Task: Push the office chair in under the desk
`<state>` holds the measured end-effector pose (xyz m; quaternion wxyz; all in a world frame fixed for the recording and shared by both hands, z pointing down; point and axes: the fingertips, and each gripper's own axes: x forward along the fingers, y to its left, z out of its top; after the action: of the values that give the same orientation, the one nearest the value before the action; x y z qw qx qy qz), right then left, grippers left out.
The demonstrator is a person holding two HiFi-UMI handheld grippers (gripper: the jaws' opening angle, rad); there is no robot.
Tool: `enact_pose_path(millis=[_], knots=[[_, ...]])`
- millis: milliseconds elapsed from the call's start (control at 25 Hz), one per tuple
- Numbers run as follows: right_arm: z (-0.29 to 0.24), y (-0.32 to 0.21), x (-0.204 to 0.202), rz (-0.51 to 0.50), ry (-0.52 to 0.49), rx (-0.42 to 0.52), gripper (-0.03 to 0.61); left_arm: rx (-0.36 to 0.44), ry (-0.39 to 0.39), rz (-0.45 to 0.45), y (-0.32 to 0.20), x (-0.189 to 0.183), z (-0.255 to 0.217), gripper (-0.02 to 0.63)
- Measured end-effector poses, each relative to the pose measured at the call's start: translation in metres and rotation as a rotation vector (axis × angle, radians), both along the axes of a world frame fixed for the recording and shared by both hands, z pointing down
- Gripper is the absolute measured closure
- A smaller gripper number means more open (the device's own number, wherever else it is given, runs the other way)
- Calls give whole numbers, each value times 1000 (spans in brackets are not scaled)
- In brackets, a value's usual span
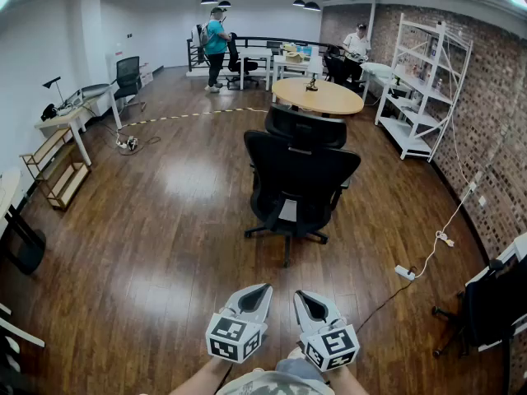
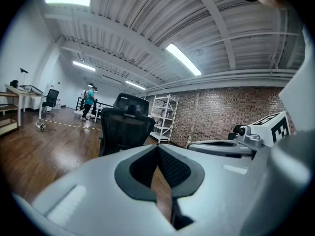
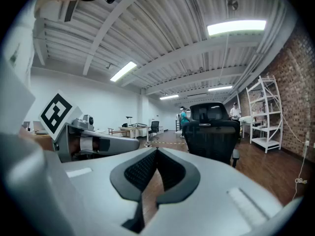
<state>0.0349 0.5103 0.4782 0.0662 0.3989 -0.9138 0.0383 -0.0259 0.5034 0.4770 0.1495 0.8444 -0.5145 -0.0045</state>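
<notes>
Here, in the head view, the left gripper (image 1: 257, 293) and the right gripper (image 1: 309, 301) are held side by side low in the picture, near each other, each with its jaws pressed together and nothing between them. Well ahead of them on the wooden floor (image 1: 165, 220) stands the black office chair (image 1: 298, 179), its backrest turned toward the grippers. It sits on the near side of the round desk (image 1: 318, 95), with its headrest overlapping the desk's near edge in the picture. Neither gripper touches the chair. A white shelf (image 1: 420, 89) stands against the brick wall on the right, and a power strip (image 1: 403, 272) with its cable lies on the floor to the right of the chair. In the left gripper view, the left gripper's (image 2: 158, 149) dark pads meet at their tips and hold nothing. The office chair (image 2: 125, 127) rises beyond them, a little to the left, and the right gripper (image 2: 231, 144) shows alongside on the right. In the right gripper view, the right gripper (image 3: 157, 151) is likewise closed and empty. The office chair (image 3: 212, 132) stands ahead, slightly right of the jaws, and the left gripper (image 3: 93, 141) lies alongside on the left.
</notes>
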Motion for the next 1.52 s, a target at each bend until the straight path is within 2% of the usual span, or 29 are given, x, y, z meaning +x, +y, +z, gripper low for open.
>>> enact_pose_path(millis=[320,600,880,1520], knots=[[8,-28,-9,-19,-11,-18,577,-16,-5,-24,-22,-14,7,598],[2,-82,-9,-20,-34,-7,577,-20,-27,-48,-72,-20,5,598],[-17,-145,5,-9,-57,45,577,18,-44,-38,-138,-7,-12,598],[-37,-262,39,-37,-118,69,577,28,-85,-39,-255,31,-30,598]])
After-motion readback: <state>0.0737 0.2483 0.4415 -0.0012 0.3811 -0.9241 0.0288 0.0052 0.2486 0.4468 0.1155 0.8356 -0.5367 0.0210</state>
